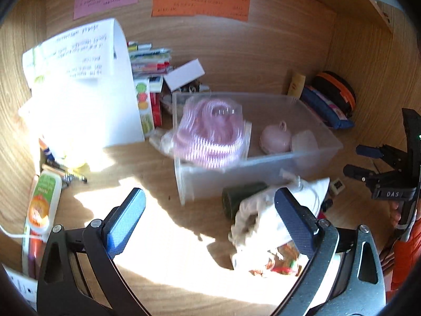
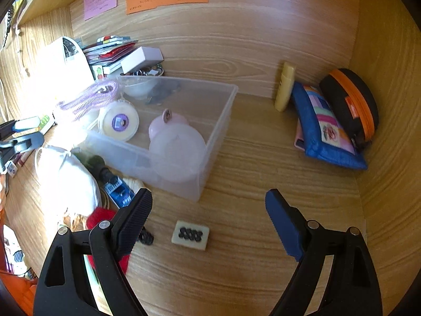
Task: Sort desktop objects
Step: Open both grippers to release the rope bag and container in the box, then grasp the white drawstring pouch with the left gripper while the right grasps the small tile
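Left gripper (image 1: 210,210) angles downward, jaws spread wide and empty. Right gripper (image 2: 209,210) mirrors it, also empty.

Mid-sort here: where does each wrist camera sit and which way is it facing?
Left wrist: on the left gripper, angled down at the desk and clear bin; its open fingers and the right gripper show.
Right wrist: on the right gripper, angled down at the desk right of the bin; its open fingers and the left gripper show.
Shared: bin, blue pouch.

Left gripper (image 1: 210,214) fingers (image 1: 126,221) spread wide before clear bin (image 1: 310,155).
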`<state>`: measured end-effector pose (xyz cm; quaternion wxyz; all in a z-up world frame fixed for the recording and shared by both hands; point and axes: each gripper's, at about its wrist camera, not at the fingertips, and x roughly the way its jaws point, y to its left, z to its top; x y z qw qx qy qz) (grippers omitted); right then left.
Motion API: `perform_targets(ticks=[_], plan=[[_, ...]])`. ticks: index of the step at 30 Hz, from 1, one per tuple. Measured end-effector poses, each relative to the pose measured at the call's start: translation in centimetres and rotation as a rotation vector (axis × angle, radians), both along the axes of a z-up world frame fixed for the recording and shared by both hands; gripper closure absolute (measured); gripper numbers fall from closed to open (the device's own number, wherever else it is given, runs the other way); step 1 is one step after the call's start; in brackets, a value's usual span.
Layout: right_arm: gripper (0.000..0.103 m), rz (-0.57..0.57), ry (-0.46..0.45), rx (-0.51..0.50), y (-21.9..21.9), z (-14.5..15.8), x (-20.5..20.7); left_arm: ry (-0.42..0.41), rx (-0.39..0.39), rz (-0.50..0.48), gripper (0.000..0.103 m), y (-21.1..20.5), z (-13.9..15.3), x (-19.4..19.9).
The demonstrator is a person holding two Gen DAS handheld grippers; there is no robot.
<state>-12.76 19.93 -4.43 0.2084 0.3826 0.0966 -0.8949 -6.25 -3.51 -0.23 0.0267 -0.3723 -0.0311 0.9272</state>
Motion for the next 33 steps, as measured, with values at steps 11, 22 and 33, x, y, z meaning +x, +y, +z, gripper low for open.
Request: perform_targets(ticks=[11, 22, 33], plan=[[0.017, -0.029, -0.059, 0.014, 1.5, -2.4, 0.5, -0.071, 0.026, -0.091, 0.004, 2.8, -2.2, 1.1], [0.017, 0.018, -0.072, 0.016, 2.2, -4.1, 0.4, -0.181, -0.009, -0.186, 0.004, 7.3, -5.2, -0.9], [0.027, 0.09, -0.116, 0.048, 0.6, -4.8, -0.2, -0.232, 0.066, -0.184, 0.001, 5.8, -6.6, -3.5]])
